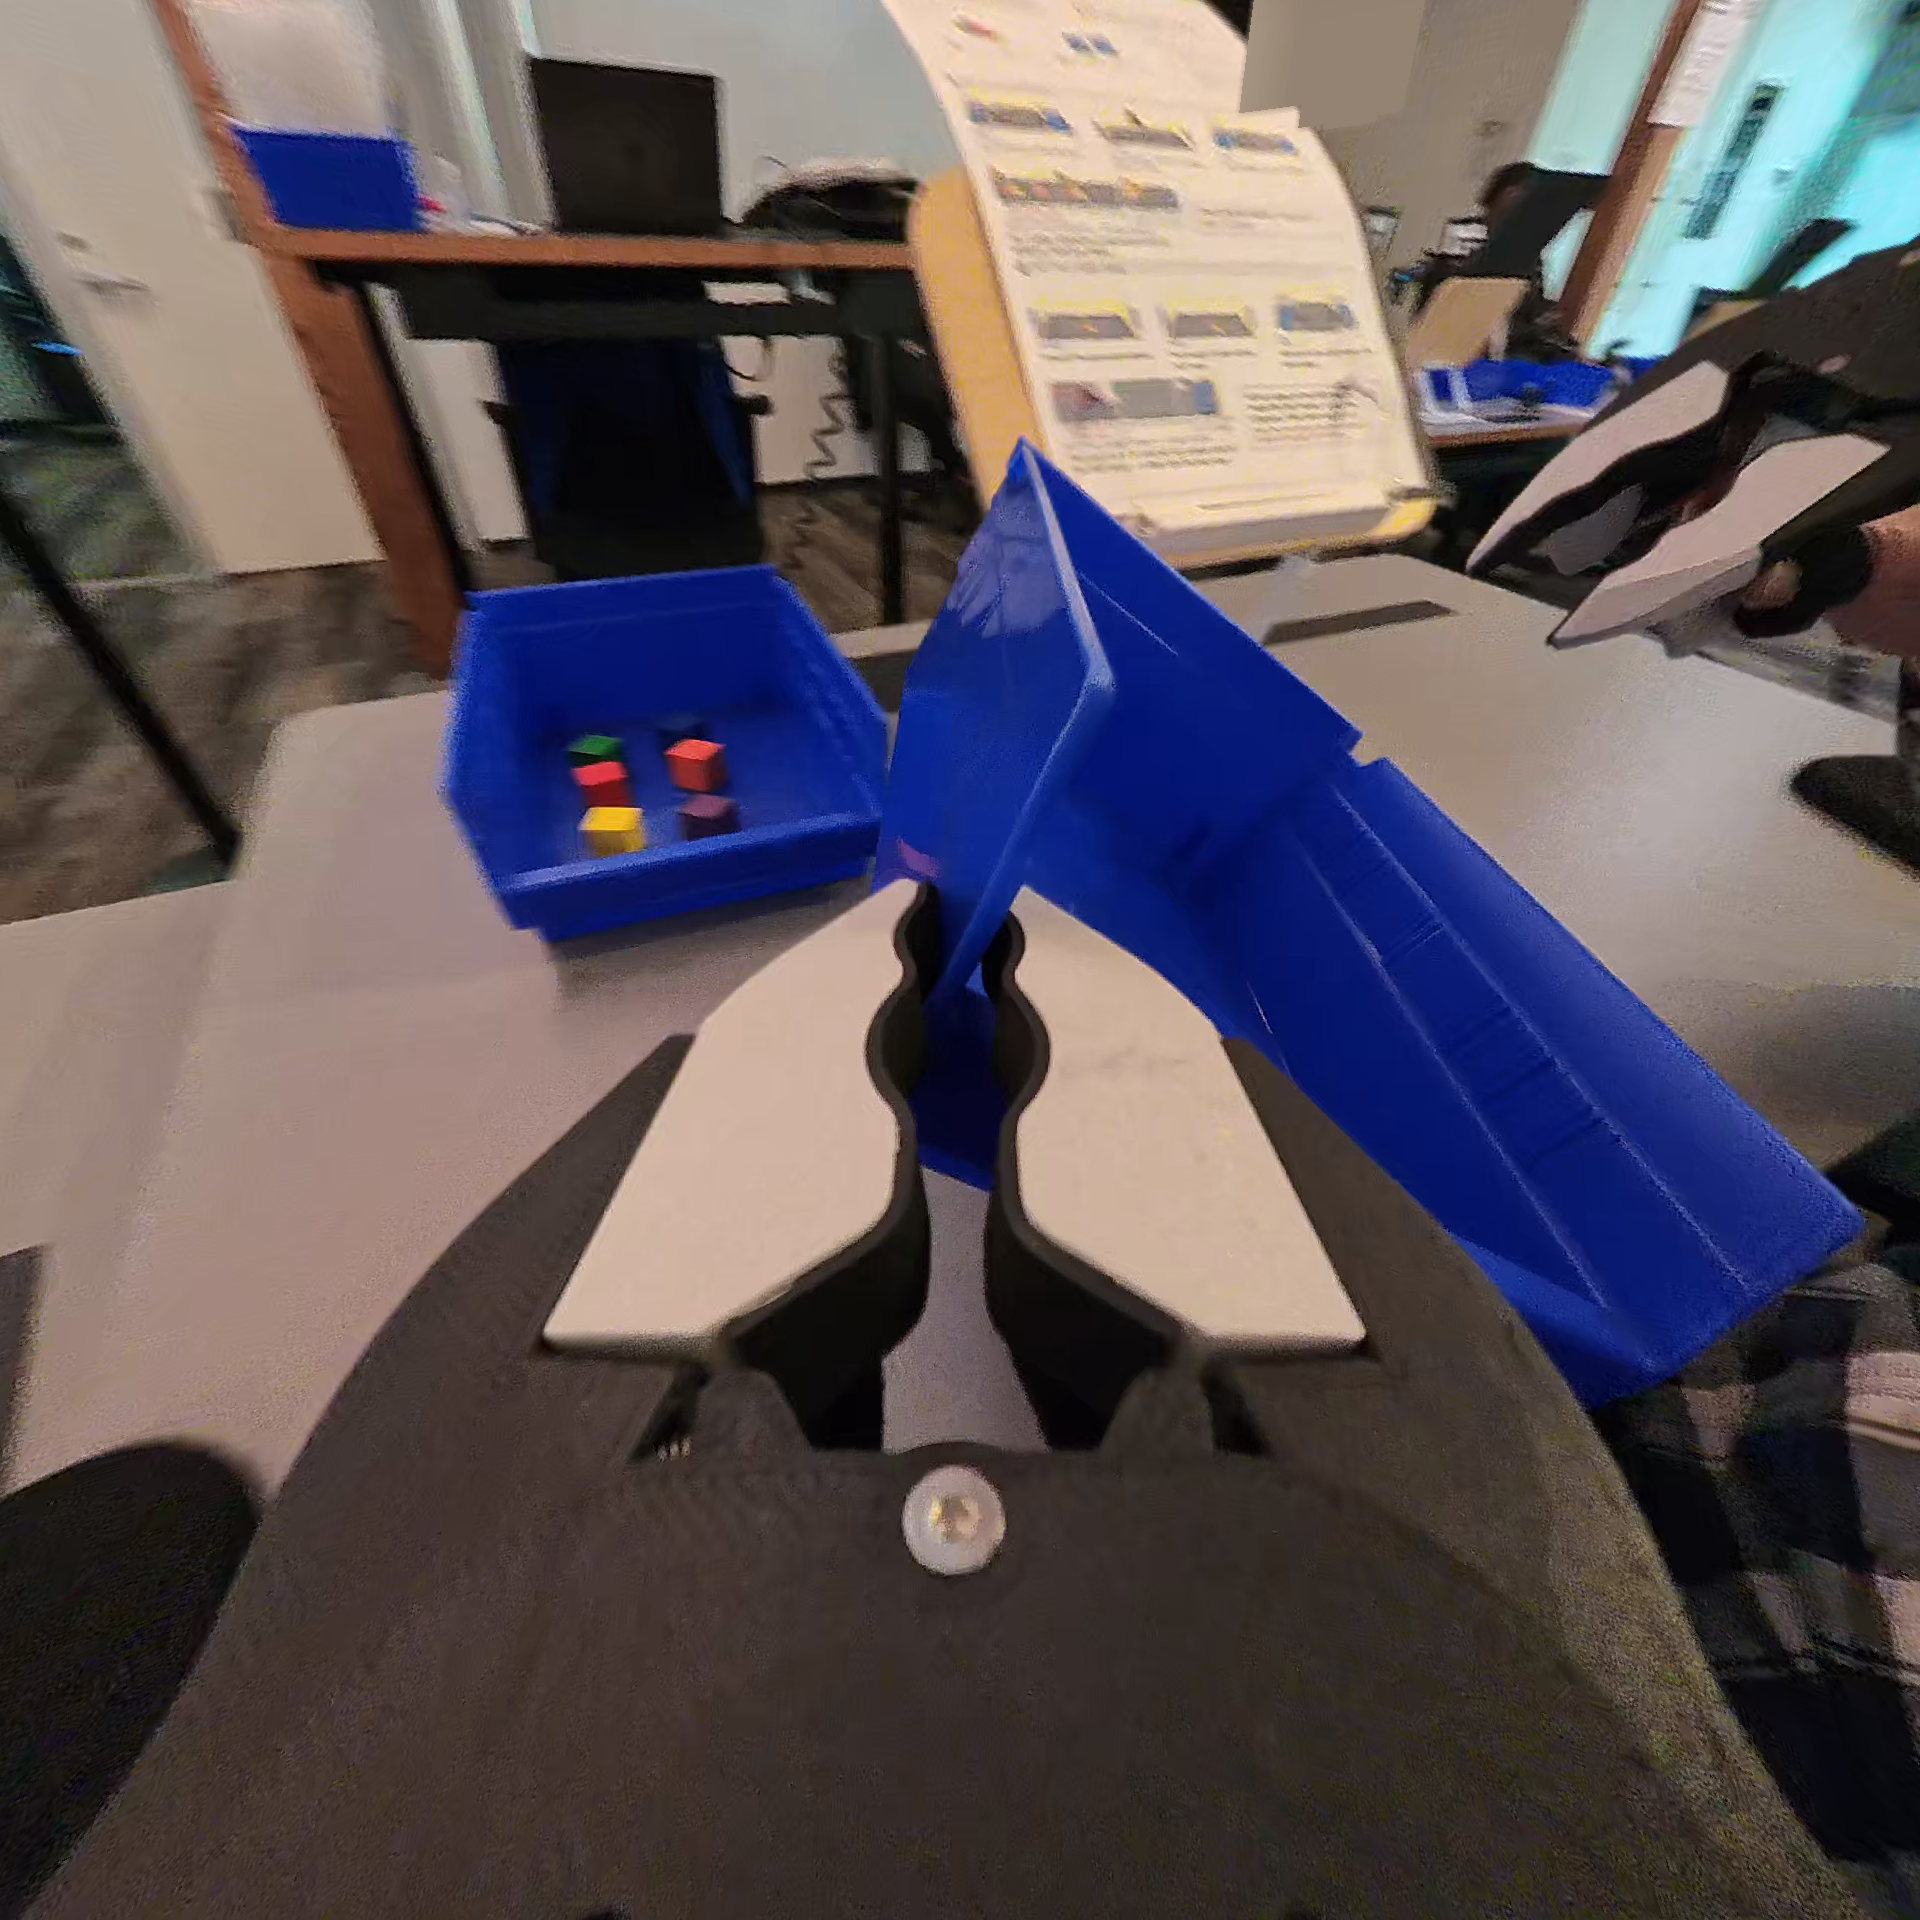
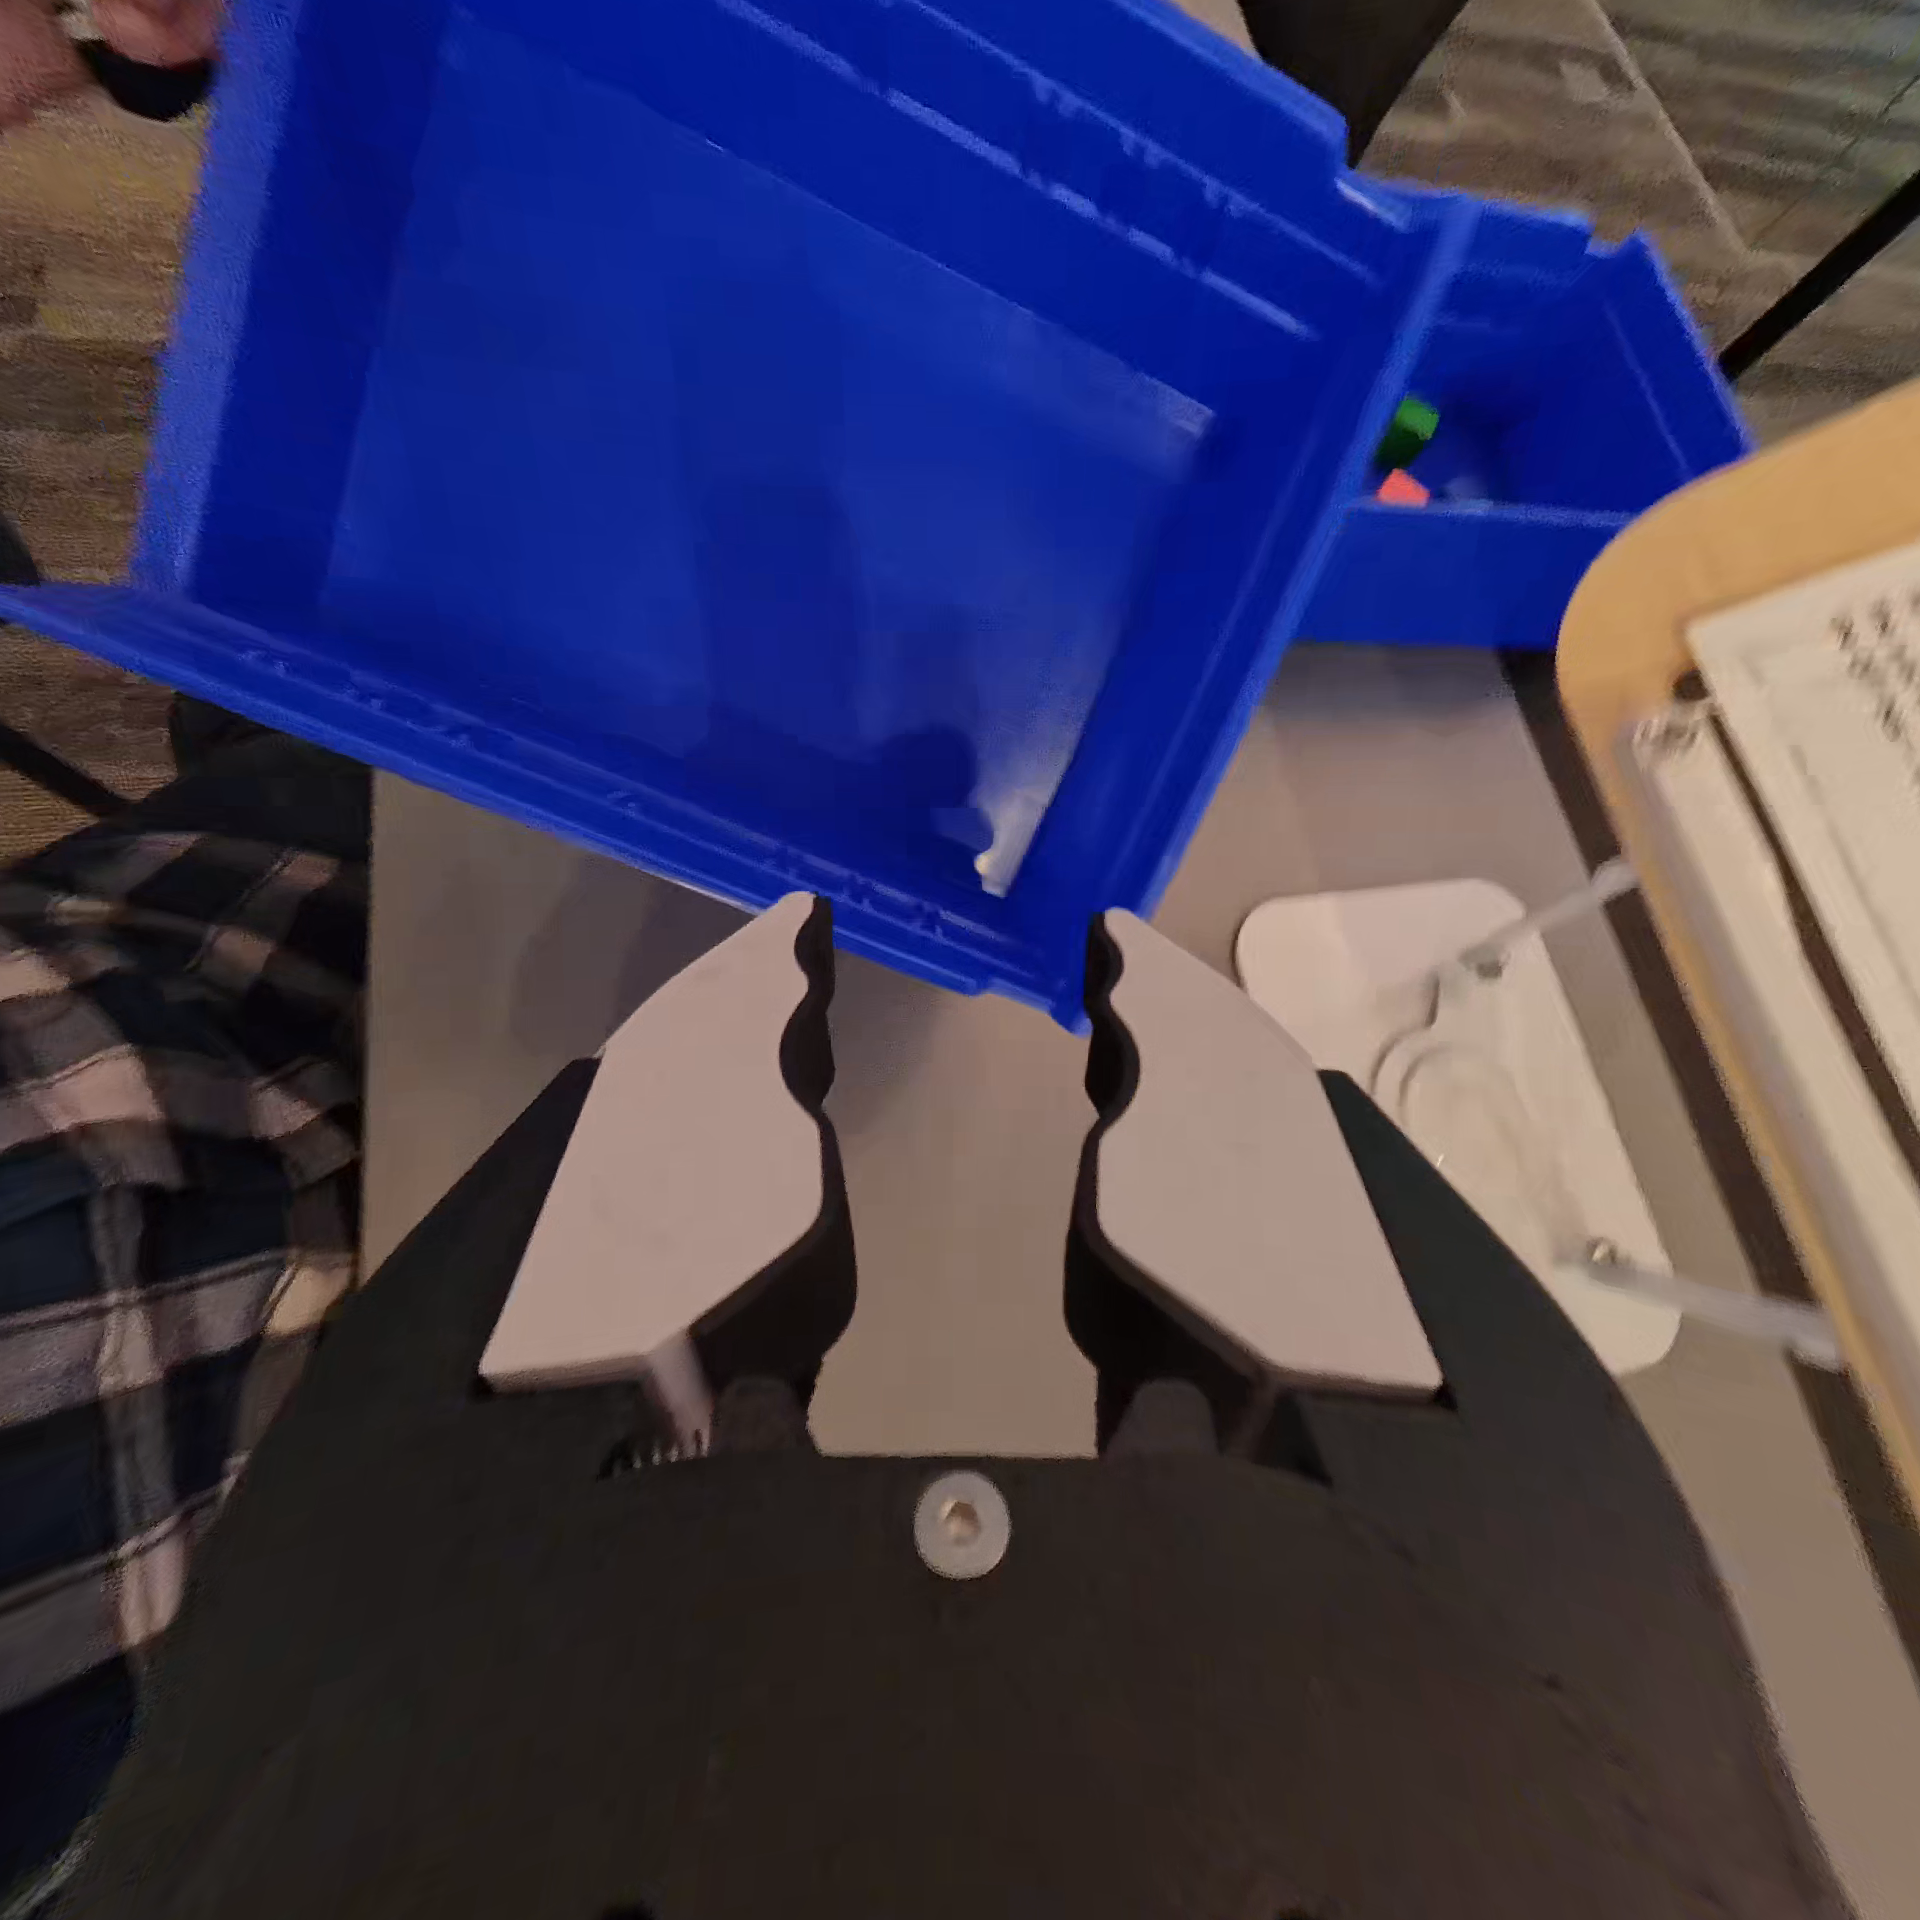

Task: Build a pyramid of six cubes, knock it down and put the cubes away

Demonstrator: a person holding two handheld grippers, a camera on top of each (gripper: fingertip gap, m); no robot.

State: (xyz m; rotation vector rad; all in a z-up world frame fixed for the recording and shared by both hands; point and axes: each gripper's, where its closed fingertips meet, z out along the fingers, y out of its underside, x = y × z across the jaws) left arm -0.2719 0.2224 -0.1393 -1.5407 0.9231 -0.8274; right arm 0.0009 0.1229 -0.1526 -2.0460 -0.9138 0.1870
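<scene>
Now keep left claw clamped on tilted empty bin wall; right claw apart, holding nothing; cubes already in other bin on counter; lower gently.

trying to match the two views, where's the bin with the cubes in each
Left wrist view: the bin with the cubes sits left of centre on the table, left of the tilted empty bin.
Right wrist view: upper right, mostly hidden behind that tilted bin.
Shared landmark: the tilted empty bin.
</scene>
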